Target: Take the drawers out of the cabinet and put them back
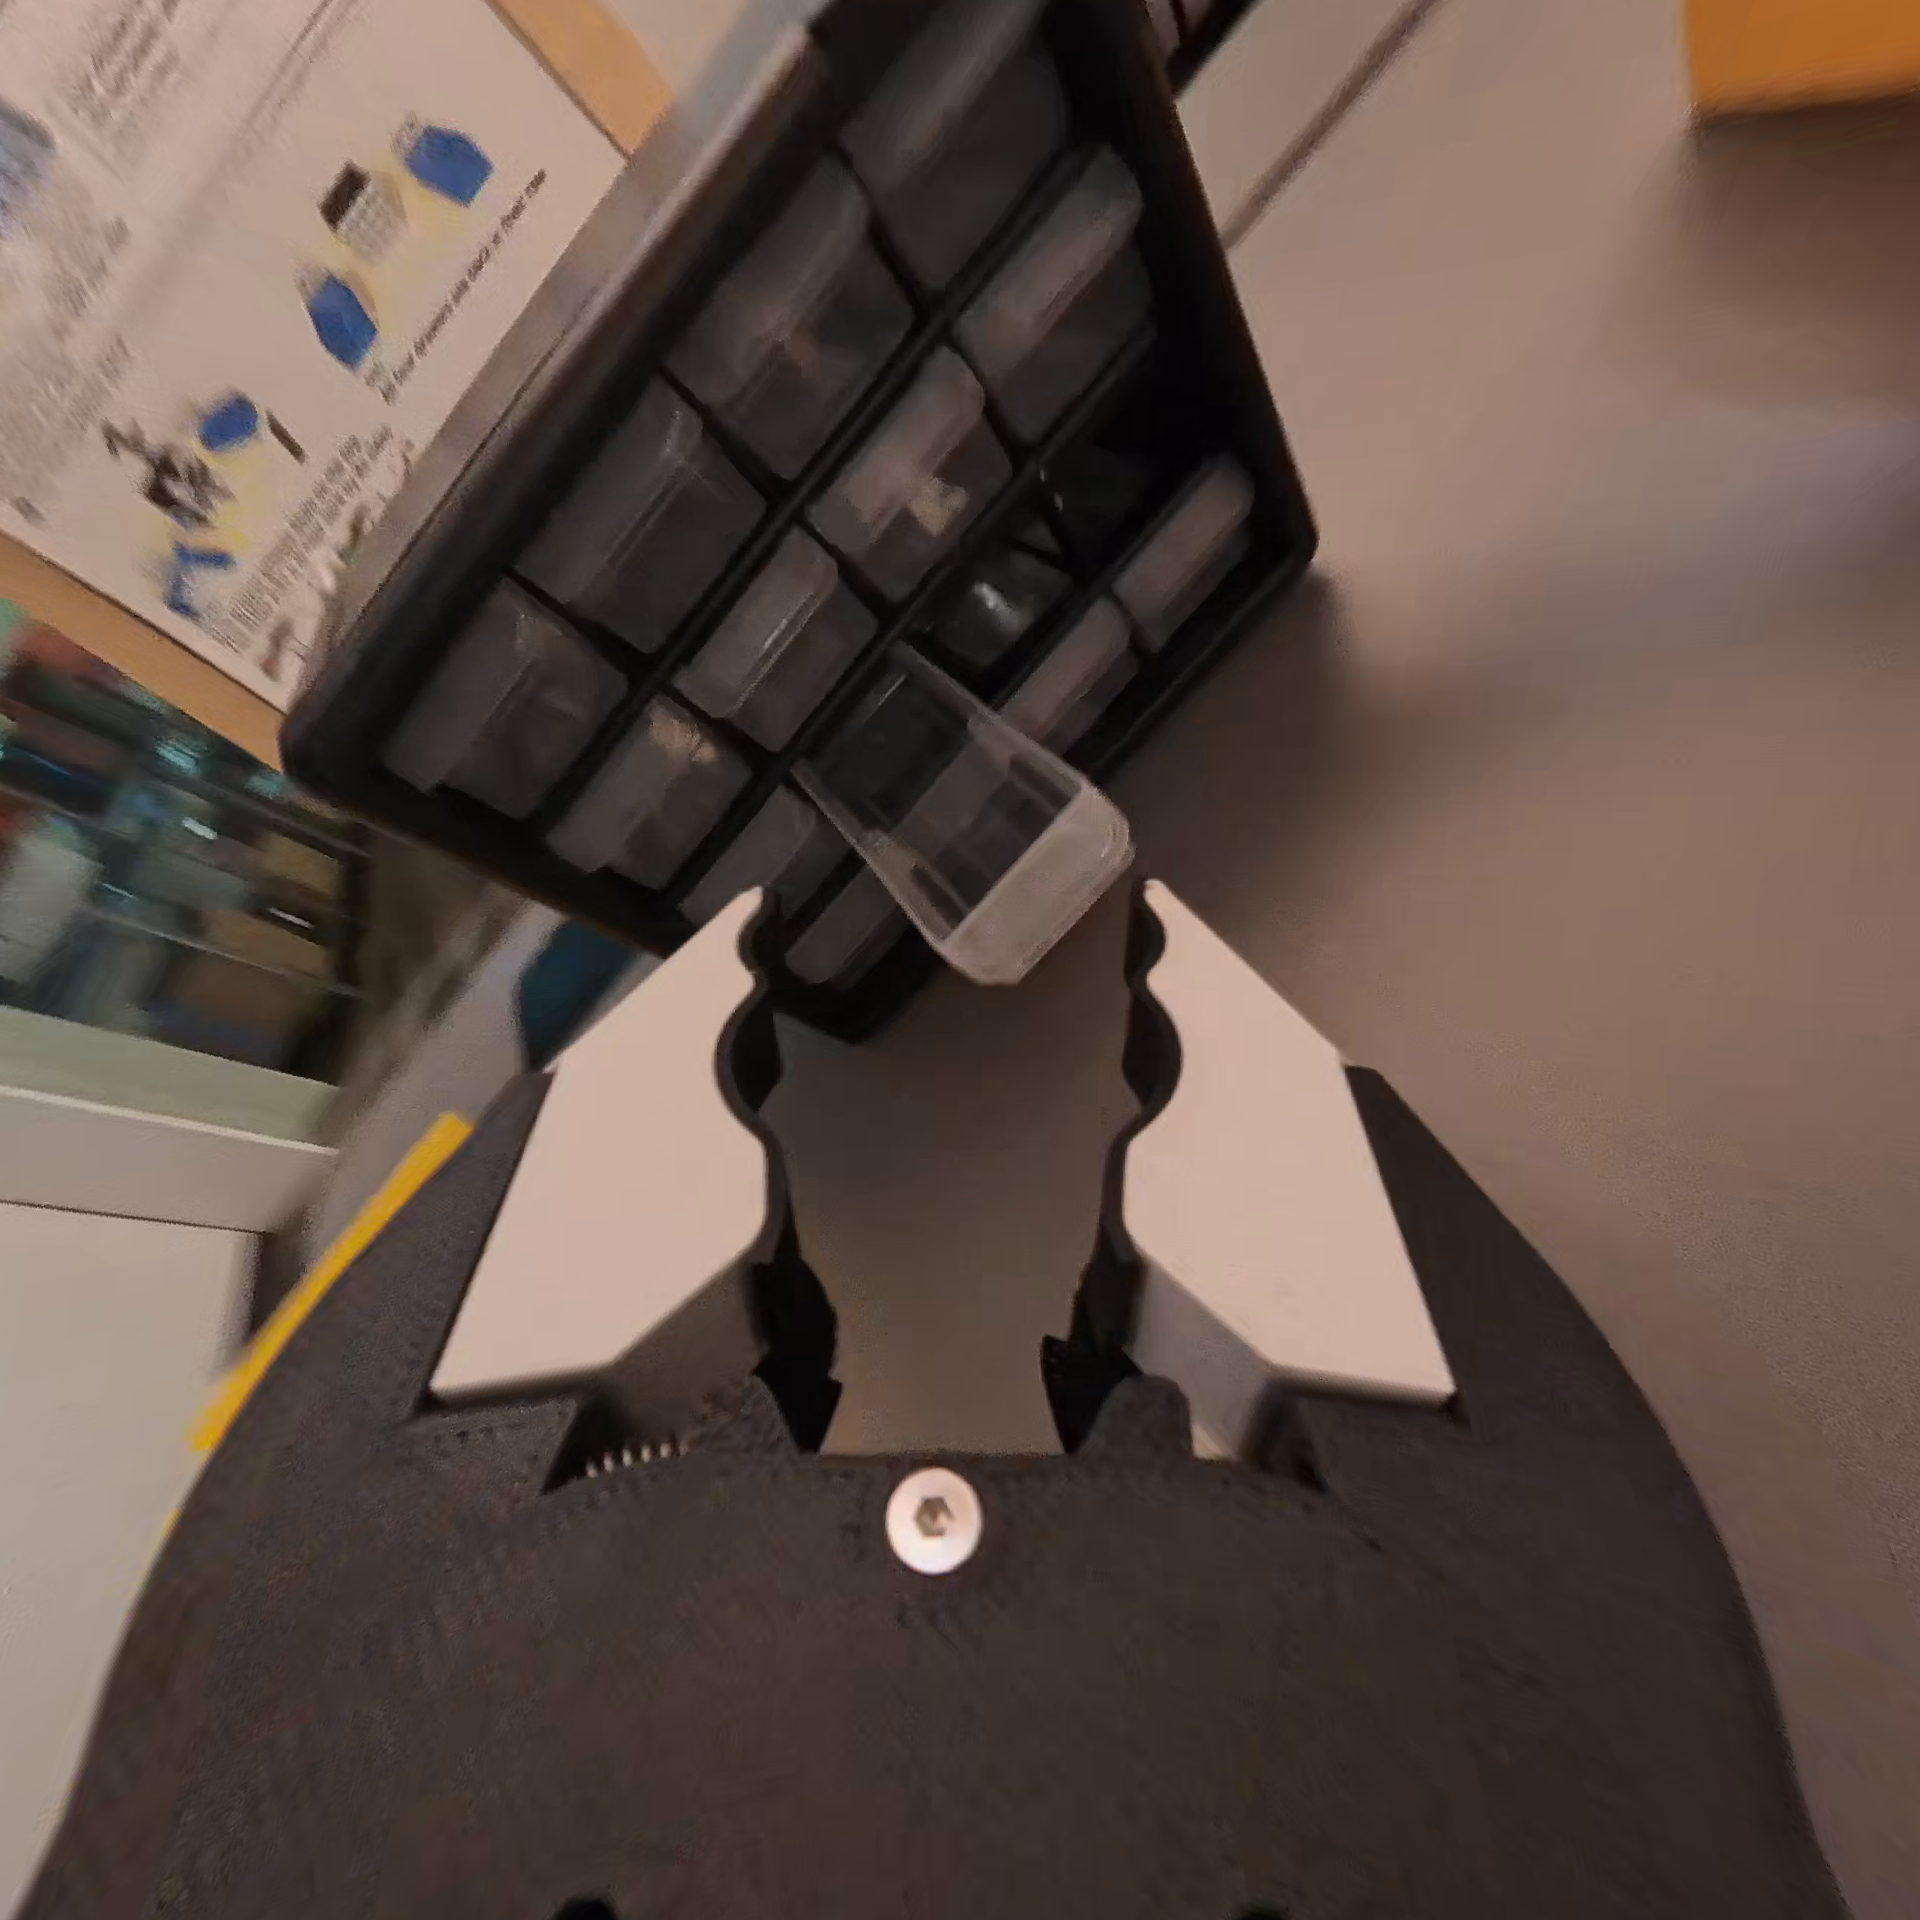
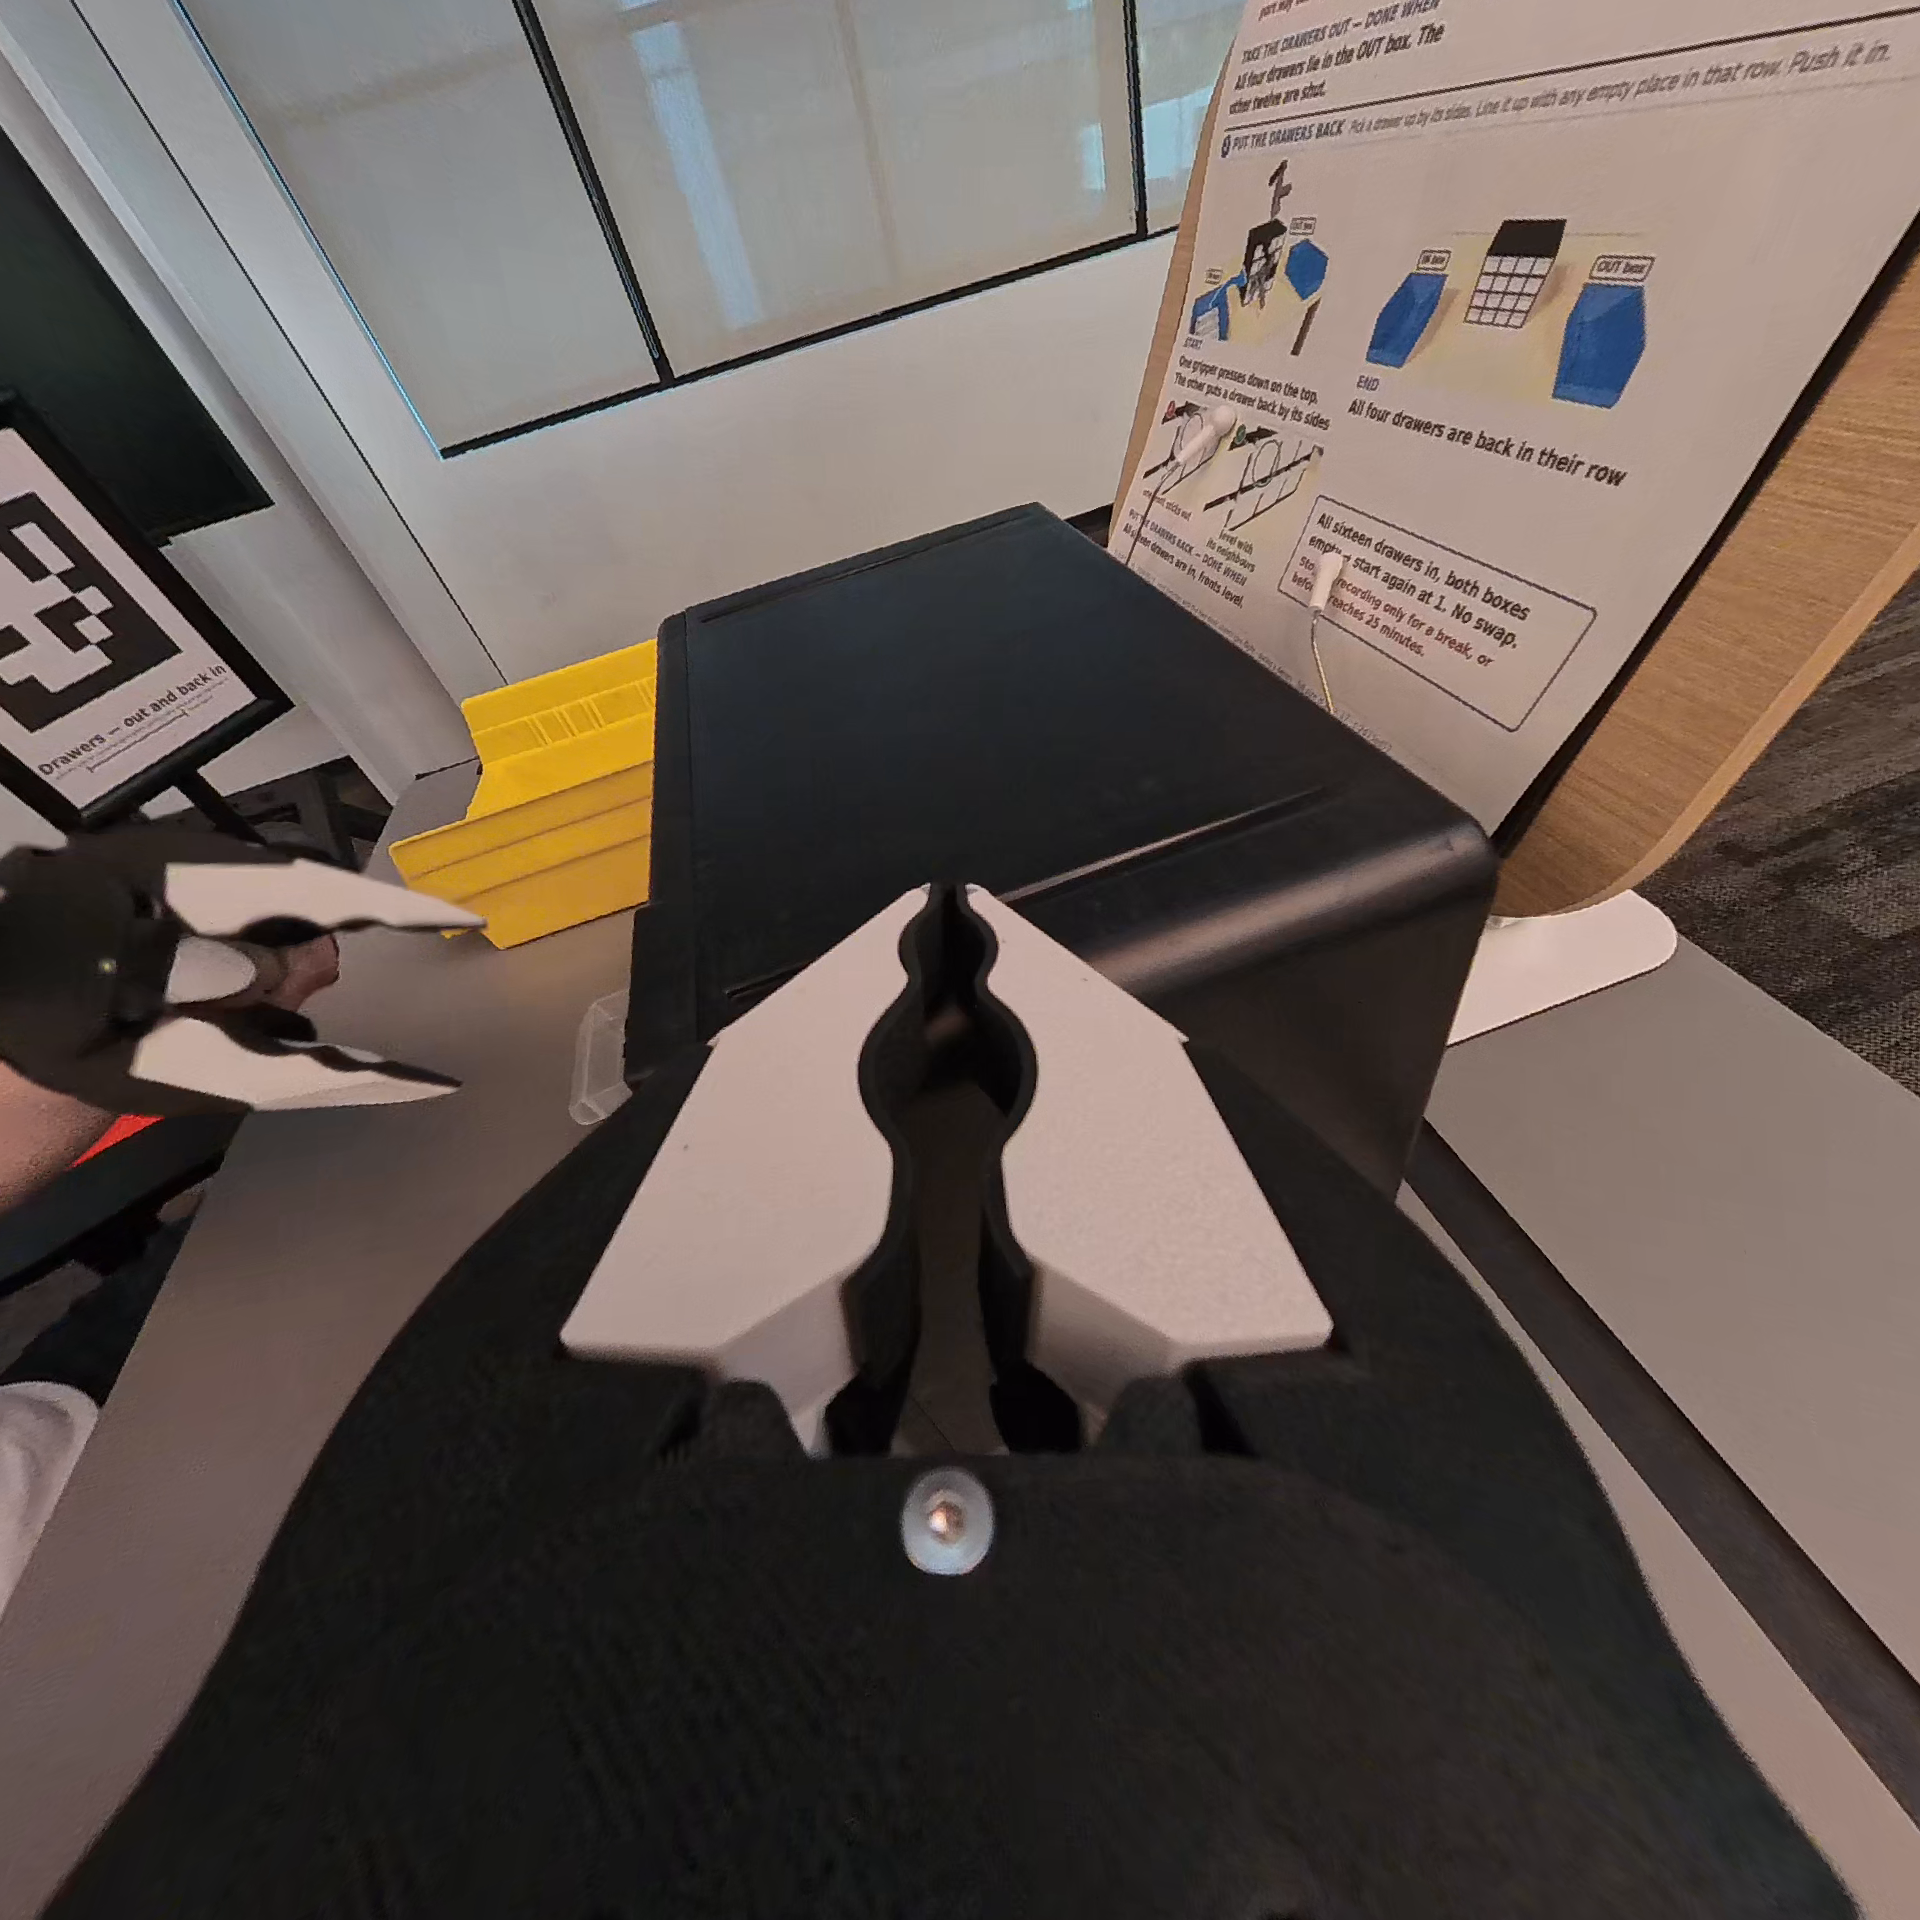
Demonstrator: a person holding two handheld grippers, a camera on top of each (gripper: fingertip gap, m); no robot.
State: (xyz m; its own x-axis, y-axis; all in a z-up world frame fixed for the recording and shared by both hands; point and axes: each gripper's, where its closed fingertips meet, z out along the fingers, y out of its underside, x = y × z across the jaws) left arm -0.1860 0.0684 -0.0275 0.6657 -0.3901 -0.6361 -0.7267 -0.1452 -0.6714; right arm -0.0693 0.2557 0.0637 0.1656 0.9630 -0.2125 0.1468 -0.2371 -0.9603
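A black cabinet [image 1: 1226, 312] with a grid of clear drawers stands on a grey table [image 1: 1558, 935]; the left wrist view is tilted. One clear drawer [image 1: 997, 831] sticks partway out of its slot. My left gripper [image 1: 951, 899] is open and empty, its tips just short of that drawer. In the right wrist view I see the cabinet's black top [image 2: 987, 727]. My right gripper [image 2: 948, 896] is shut, its tips at the front edge of the cabinet top. The left gripper [image 2: 457, 1003] also shows there, open, at the left beside the cabinet front, near the drawer's clear edge [image 2: 597, 1070].
A yellow bin [image 2: 551, 810] sits behind the cabinet on the left. An instruction board [image 2: 1455, 416] stands right of the cabinet, a framed sign [image 2: 94, 644] at far left. A person's hand [image 2: 291, 966] holds the left gripper. The table edge [image 2: 1662, 1299] runs along the right.
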